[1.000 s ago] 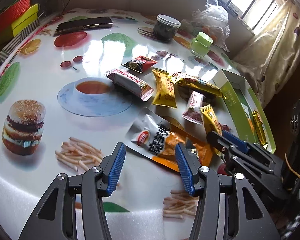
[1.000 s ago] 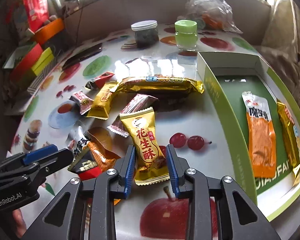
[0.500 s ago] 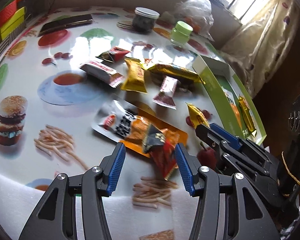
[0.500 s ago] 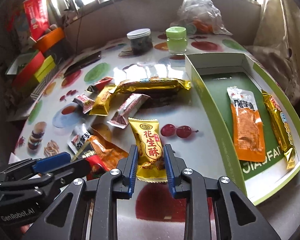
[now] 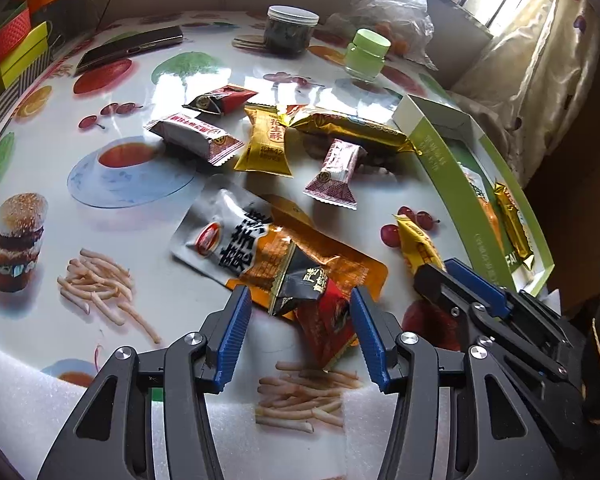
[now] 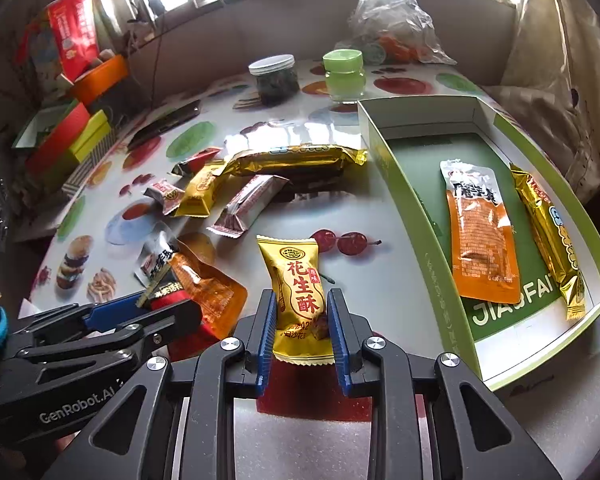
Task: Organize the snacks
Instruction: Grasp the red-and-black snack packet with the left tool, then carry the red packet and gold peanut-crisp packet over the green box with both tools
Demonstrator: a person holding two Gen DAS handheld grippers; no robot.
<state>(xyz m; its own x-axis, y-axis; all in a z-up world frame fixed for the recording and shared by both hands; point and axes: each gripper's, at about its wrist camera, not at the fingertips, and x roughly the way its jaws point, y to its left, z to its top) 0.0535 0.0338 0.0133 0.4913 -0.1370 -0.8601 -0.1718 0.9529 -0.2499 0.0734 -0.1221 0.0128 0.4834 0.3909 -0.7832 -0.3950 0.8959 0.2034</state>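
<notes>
While the right gripper (image 6: 302,316) pinches a yellow candy packet (image 6: 298,288) between its fingers, lifted above the table (image 6: 380,280) just left of the green box (image 6: 428,236), the left gripper (image 5: 300,334) hangs wide open, holding nothing, over a red-and-black packet (image 5: 320,308) lying on an orange pouch (image 5: 268,252).

The right gripper (image 5: 434,276) is covering the gold packet's (image 5: 414,242) lower end; beside it, the green tray's (image 5: 440,156) contents are showing only partly.
</notes>
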